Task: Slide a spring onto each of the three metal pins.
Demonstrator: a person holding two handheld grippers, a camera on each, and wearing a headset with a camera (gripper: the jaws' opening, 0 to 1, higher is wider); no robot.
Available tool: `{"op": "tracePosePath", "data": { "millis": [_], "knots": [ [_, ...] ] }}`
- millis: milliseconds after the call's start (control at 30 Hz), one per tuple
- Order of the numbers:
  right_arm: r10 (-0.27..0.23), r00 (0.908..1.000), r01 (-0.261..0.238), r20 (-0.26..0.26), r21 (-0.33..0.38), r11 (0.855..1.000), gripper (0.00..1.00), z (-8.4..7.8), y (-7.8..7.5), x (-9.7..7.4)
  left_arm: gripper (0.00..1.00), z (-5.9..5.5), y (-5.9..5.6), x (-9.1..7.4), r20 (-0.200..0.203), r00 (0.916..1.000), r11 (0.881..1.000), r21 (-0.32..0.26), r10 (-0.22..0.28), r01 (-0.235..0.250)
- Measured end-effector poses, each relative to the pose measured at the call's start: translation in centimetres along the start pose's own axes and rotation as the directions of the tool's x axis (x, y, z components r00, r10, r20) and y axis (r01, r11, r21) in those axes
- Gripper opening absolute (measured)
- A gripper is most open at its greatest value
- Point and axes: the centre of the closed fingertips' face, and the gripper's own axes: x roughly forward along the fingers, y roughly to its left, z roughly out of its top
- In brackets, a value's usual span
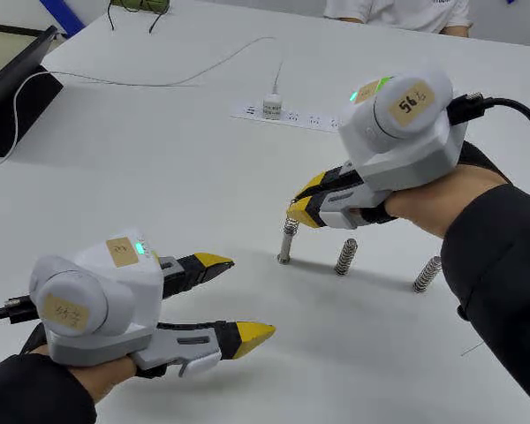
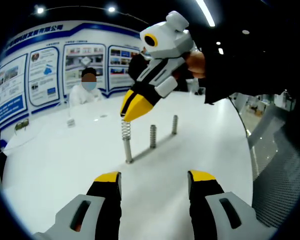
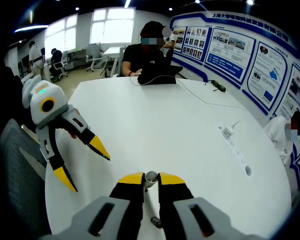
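Three metal pins stand in a row on the white table (image 1: 159, 177). The middle pin (image 1: 346, 256) and the right pin (image 1: 427, 274) each carry a spring along their length. On the left pin (image 1: 285, 250) a spring (image 1: 290, 228) sits only at the top, with bare shaft below. My right gripper (image 1: 302, 213) is shut on that spring (image 3: 151, 176), seen end-on between its yellow tips. In the left gripper view it comes down from above onto the spring (image 2: 125, 129). My left gripper (image 1: 234, 298) stands open and holds nothing, a short way left of the pins.
A white power strip (image 1: 287, 115) with a plugged-in adapter lies beyond the pins, and a cable runs from it to the far left. A dark screen (image 1: 13, 84) stands at the left edge. A person (image 1: 397, 13) sits at the far side.
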Motion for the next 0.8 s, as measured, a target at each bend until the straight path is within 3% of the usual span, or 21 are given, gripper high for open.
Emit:
{"op": "tracePosePath", "data": {
  "millis": [800],
  "knots": [
    [0.029, 0.9984, -0.028, -0.049, 0.029, 0.999, 0.12, -2.2, 0.7, 2.2, 0.54, -0.3, 0.1, 0.0, -0.003, 1.0, 1.0, -0.009, 0.006, -0.006]
  ]
}}
